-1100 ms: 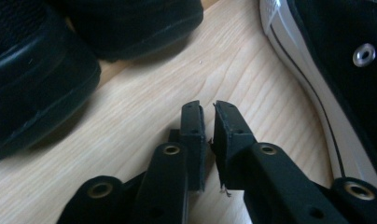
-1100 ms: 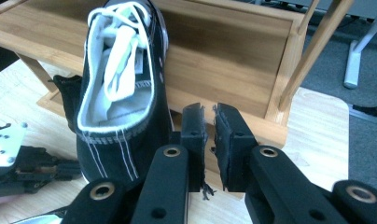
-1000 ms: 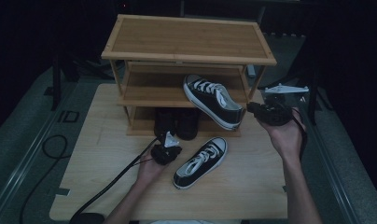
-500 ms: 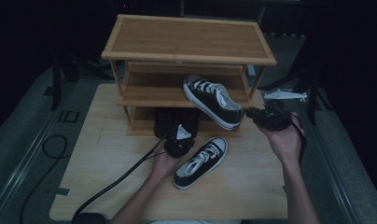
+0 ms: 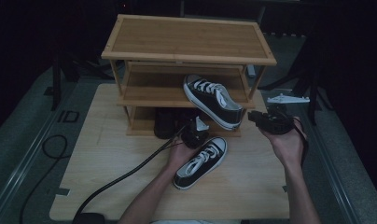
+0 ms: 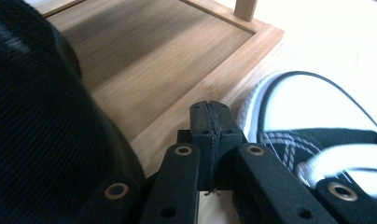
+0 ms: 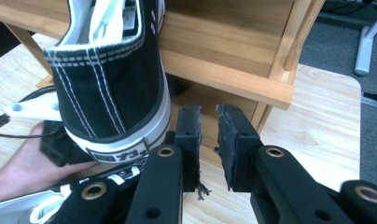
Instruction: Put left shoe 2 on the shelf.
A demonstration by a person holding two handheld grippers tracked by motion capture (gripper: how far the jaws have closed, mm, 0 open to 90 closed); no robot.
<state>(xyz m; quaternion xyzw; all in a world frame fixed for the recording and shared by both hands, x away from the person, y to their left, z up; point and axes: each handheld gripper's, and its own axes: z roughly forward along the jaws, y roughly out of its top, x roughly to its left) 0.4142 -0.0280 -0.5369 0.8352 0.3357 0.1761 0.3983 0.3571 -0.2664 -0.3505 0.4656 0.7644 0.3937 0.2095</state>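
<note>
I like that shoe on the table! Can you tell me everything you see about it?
The shoe on the table is a black canvas sneaker with white laces, a white toe cap and a white rubber sole. It lies flat on the light wooden table, upright, toe pointing toward the shoe rack and angled to the right. It sits just in front of the rack's bottom shelf. A hand rests against its left side, holding the left gripper beside its toe.

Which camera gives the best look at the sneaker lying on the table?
The high view: the table sneaker shows whole, laces up, beside the left gripper. The left gripper view catches just its blurred toe and laces; the right gripper view shows a sliver.
</note>
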